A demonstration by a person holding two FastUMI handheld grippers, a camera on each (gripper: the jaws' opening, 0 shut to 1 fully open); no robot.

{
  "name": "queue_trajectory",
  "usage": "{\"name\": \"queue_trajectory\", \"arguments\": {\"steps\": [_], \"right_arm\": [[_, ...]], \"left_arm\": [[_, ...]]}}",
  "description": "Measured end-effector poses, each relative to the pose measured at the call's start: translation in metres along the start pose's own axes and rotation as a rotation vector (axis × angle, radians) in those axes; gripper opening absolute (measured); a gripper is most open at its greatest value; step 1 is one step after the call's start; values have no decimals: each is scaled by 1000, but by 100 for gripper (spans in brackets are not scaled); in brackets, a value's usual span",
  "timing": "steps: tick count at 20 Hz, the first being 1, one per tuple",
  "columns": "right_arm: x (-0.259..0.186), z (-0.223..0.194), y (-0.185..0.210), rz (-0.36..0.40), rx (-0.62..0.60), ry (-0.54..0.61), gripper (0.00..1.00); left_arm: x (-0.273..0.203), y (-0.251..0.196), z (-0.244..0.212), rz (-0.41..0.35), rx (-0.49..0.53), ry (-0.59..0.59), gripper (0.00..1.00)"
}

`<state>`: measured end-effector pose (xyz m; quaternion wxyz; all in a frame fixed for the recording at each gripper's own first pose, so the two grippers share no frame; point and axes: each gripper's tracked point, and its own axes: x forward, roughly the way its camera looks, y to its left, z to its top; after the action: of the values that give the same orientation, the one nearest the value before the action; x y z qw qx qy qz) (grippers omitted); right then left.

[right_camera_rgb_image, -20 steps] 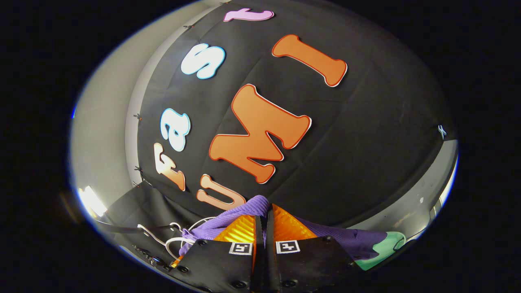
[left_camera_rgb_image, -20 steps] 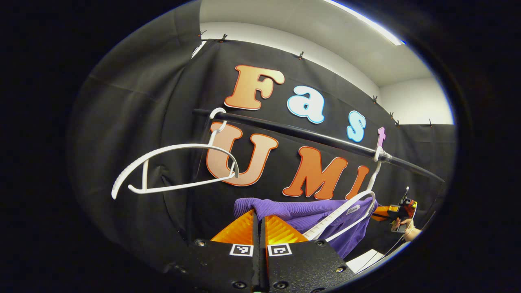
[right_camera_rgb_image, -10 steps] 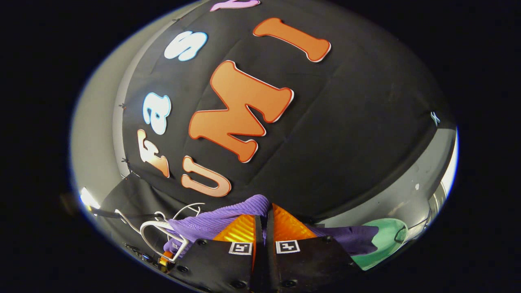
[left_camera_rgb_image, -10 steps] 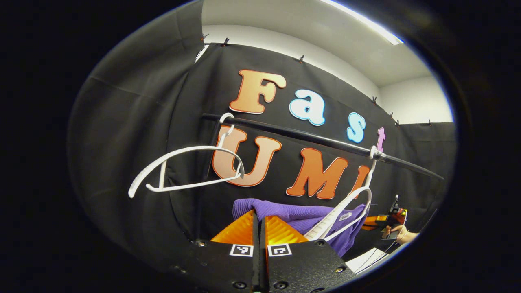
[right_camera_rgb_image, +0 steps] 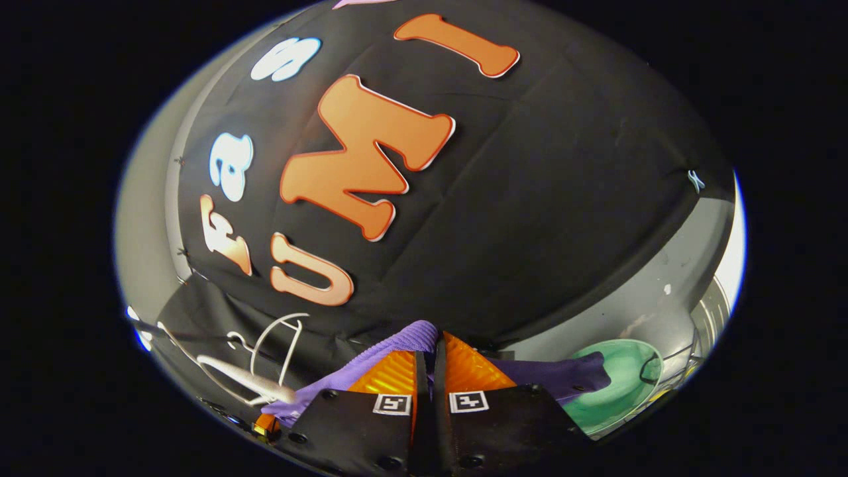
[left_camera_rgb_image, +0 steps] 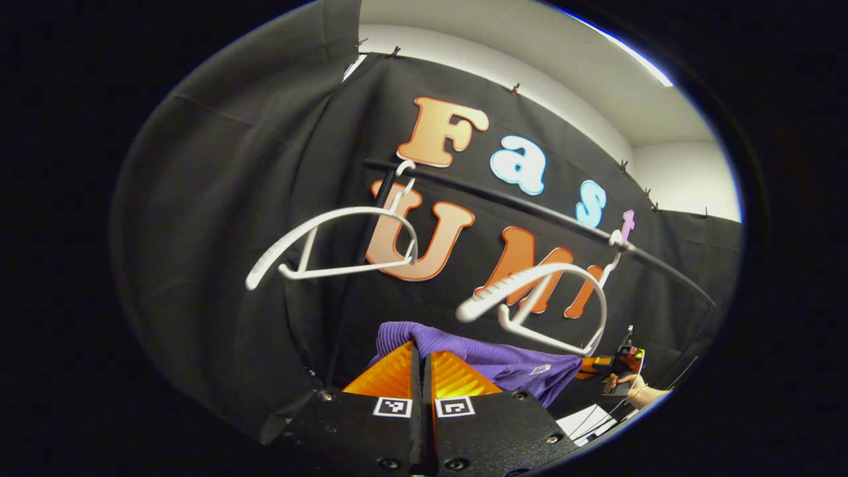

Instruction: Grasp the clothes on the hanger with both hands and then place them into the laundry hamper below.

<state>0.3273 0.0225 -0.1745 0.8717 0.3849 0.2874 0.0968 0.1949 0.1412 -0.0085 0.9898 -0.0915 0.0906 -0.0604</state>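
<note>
Purple garment point(left_camera_rgb_image: 490, 361) pinched at both ends, clear of the hangers.
Left gripper point(left_camera_rgb_image: 421, 361) and right gripper point(right_camera_rgb_image: 427, 351) each clamped on knit fabric; bare white hanger point(left_camera_rgb_image: 543, 301) on rail point(left_camera_rgb_image: 530, 209) at 1 o'clock; green hamper point(right_camera_rgb_image: 613, 387) at 3 o'clock.

Left gripper point(left_camera_rgb_image: 421, 351): fingers closed, pinching purple garment point(left_camera_rgb_image: 490, 361). Right gripper point(right_camera_rgb_image: 427, 344): fingers closed, pinching same garment.
</note>
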Motion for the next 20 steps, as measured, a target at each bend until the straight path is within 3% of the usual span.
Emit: {"name": "queue_trajectory", "arguments": {"steps": [4,9,20], "right_arm": [[-12,-32,-32,-51,11,26,8],[-48,-65,-55,-119,-37,10,7],[-130,-109,-34,-180,-207,-84,7]], "left_arm": [[-18,19,-44,47,94,70,0],[-32,12,-74,55,143,125,0],[-31,-68,-124,-72,153,194,0]]}}
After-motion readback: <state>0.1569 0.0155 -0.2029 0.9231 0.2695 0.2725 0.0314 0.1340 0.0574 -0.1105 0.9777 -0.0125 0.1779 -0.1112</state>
